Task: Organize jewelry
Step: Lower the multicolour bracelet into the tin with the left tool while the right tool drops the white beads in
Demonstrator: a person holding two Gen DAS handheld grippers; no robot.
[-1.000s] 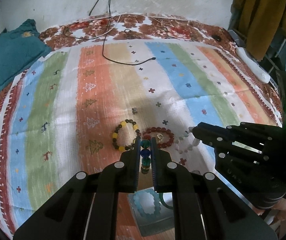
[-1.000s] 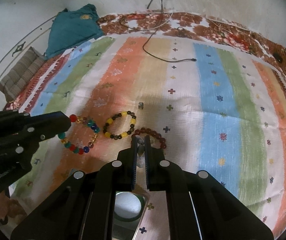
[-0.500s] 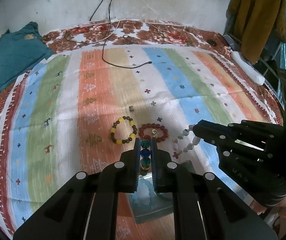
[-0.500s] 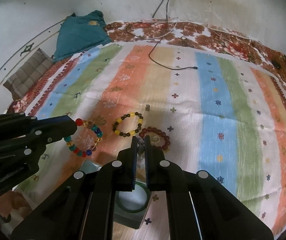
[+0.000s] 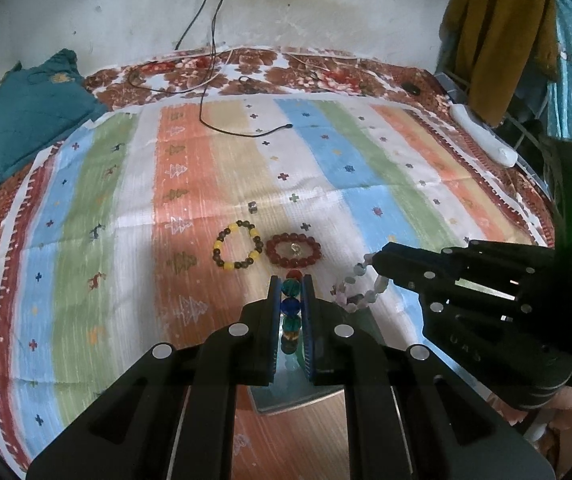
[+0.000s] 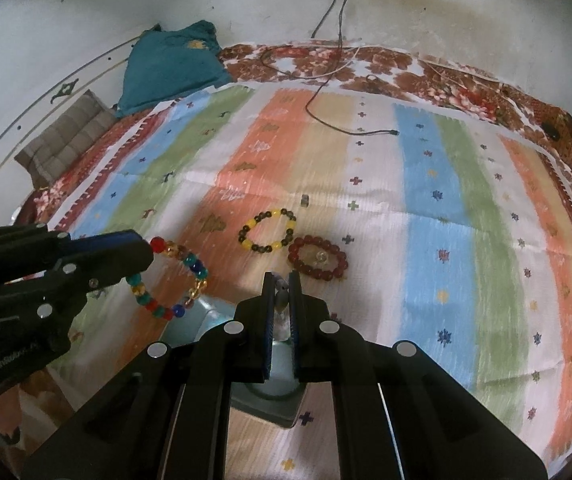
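My left gripper [image 5: 290,280] is shut on a multicoloured bead bracelet [image 5: 290,306], which hangs from it in the right wrist view [image 6: 173,276]. My right gripper [image 6: 282,280] is shut on a pale white-and-pink bead bracelet [image 5: 356,288], seen dangling in the left wrist view. Both are held above a grey-green jewelry box [image 6: 209,316] at the near edge. A yellow-and-dark bead bracelet [image 5: 237,249] and a red bead bracelet [image 5: 294,249] with a small clear bead inside it lie on the striped cloth [image 5: 189,184] just beyond.
A small dark cube-shaped object [image 5: 252,207] lies behind the bracelets. A black cable [image 5: 221,128] runs from the wall onto the cloth. A teal cushion [image 5: 33,108] sits at the far left, a white power strip [image 5: 482,134] at the far right.
Both grippers have risen and pulled back toward me with their bracelets; the bracelets on the cloth appear farther away and the box shows below both grippers.
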